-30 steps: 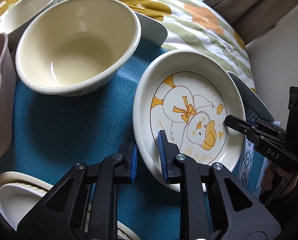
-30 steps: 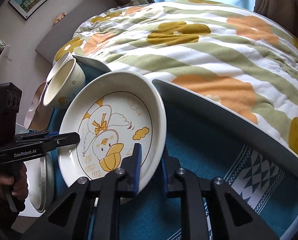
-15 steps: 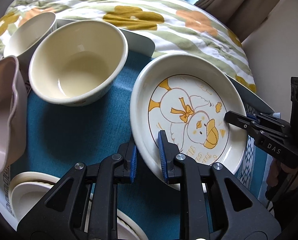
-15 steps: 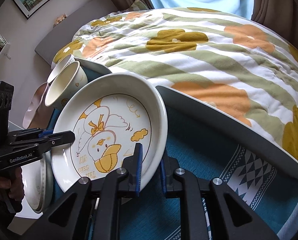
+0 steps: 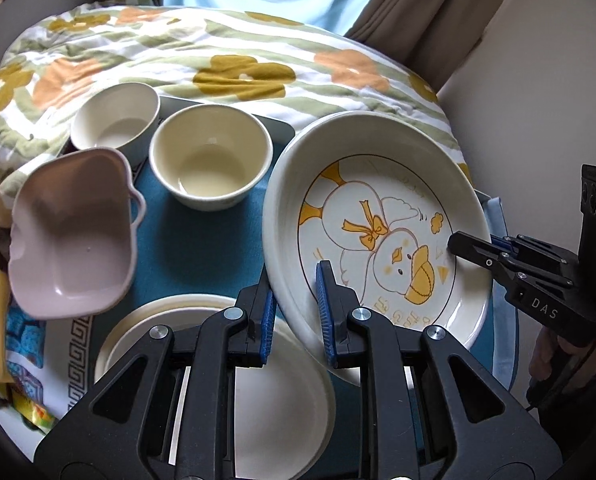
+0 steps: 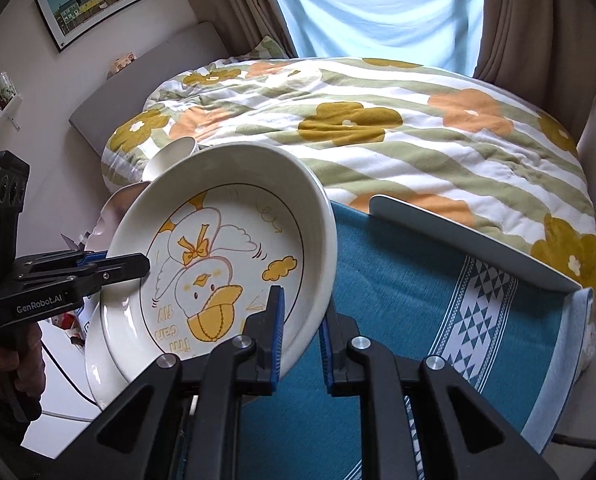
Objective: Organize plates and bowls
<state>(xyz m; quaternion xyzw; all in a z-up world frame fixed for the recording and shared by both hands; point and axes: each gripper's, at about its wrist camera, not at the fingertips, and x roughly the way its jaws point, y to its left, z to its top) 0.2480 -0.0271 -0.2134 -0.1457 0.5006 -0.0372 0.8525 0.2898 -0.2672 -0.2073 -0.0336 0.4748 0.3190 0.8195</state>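
Observation:
A white duck plate [image 5: 382,232] [image 6: 225,256] is held in the air between both grippers. My left gripper [image 5: 295,312] is shut on its near left rim. My right gripper [image 6: 302,334] is shut on the opposite rim and shows in the left wrist view [image 5: 494,256]. The left gripper shows in the right wrist view [image 6: 109,266]. Below the lifted plate lies a stack of white plates [image 5: 273,396] [image 6: 97,376]. A cream bowl [image 5: 211,162], a white bowl [image 5: 115,120] and a pink dish [image 5: 73,232] stand on the blue cloth [image 5: 189,248].
The blue cloth covers a tray table [image 6: 470,236] set against a bed with a flowered quilt [image 6: 378,120]. A wall stands at the right [image 5: 538,100]. Curtains and a window are behind the bed. Coloured packets [image 5: 25,412] lie at the left table edge.
Both grippers have lifted the duck plate up off the cloth and toward the left. The stack of white plates has come into view under it. The bowls look farther away.

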